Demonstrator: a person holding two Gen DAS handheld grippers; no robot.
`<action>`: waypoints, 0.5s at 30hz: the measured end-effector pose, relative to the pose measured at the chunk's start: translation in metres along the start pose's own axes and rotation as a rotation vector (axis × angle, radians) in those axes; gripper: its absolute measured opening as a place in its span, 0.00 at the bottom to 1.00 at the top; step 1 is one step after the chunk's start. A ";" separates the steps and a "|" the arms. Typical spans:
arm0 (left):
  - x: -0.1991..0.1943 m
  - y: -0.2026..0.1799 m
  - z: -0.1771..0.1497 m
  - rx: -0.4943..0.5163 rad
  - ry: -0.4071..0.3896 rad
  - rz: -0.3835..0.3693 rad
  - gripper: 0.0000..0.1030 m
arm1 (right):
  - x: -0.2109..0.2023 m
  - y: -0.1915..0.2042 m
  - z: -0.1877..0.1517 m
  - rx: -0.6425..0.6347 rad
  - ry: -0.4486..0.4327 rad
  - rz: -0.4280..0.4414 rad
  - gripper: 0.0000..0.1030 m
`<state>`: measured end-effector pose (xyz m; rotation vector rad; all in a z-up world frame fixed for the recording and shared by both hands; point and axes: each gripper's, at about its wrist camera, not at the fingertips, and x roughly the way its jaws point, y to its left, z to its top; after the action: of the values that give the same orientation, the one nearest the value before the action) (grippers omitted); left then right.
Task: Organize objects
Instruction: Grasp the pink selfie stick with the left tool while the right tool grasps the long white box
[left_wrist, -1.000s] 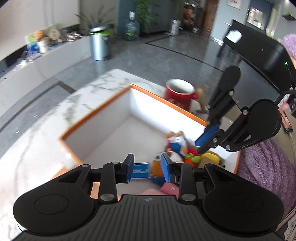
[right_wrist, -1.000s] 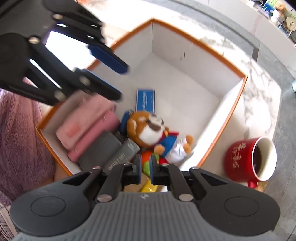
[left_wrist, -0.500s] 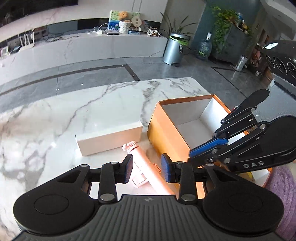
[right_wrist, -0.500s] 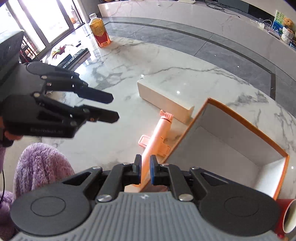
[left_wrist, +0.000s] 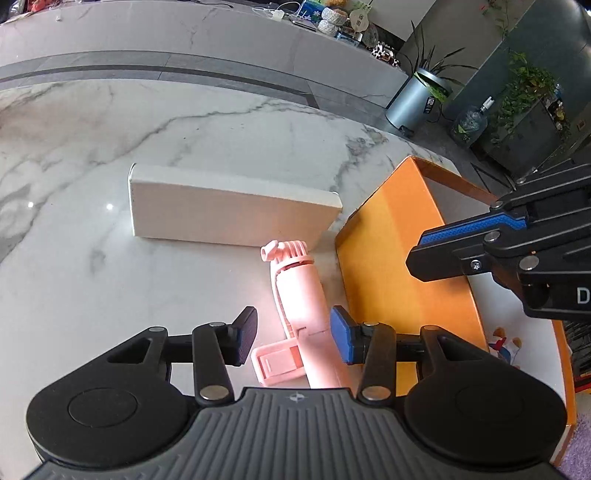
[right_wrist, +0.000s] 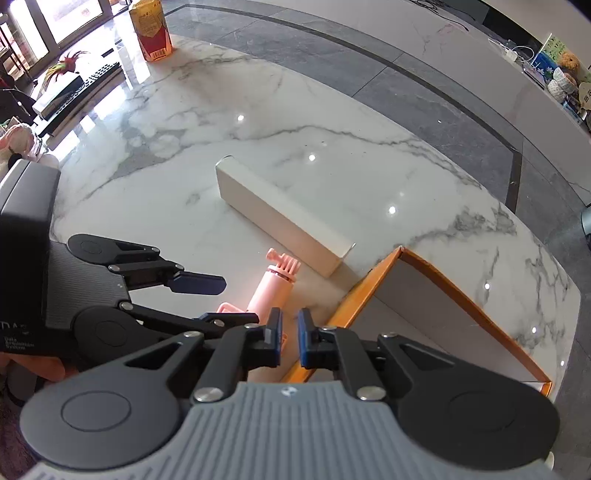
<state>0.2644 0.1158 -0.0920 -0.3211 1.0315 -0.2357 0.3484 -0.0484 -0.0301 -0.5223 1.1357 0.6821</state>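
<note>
A pink selfie stick (left_wrist: 299, 295) (right_wrist: 271, 291) lies on the marble table beside the orange box's outer wall (left_wrist: 391, 258) (right_wrist: 369, 291). My left gripper (left_wrist: 293, 336) (right_wrist: 218, 301) points down over the stick's lower part. Its jaws are opening, with the stick between them and neither pad pressing on it. My right gripper (right_wrist: 290, 336) (left_wrist: 443, 251) hovers over the box's near corner, shut with nothing between its fingers. A long white carton (left_wrist: 229, 214) (right_wrist: 280, 218) lies flat just beyond the stick's head.
A plush toy (left_wrist: 504, 341) shows inside the orange box. An orange drink bottle (right_wrist: 151, 33) stands at the table's far end. A metal bin (left_wrist: 413, 96) stands on the floor beyond the table edge.
Both grippers moved from above the orange box's inside to the table beside it. The left one rolled, sank over the pink stick, and its jaws widened.
</note>
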 end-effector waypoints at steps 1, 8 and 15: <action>0.003 0.000 0.001 -0.003 0.008 0.015 0.50 | 0.002 -0.001 0.002 -0.002 0.001 0.007 0.09; 0.017 -0.002 0.001 -0.019 0.038 -0.008 0.51 | 0.016 -0.005 0.014 -0.058 -0.006 0.028 0.09; 0.013 0.003 -0.001 -0.015 0.028 -0.030 0.35 | 0.031 0.002 0.028 -0.214 -0.019 0.003 0.25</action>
<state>0.2703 0.1140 -0.1044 -0.3472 1.0570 -0.2602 0.3733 -0.0205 -0.0496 -0.6937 1.0514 0.8147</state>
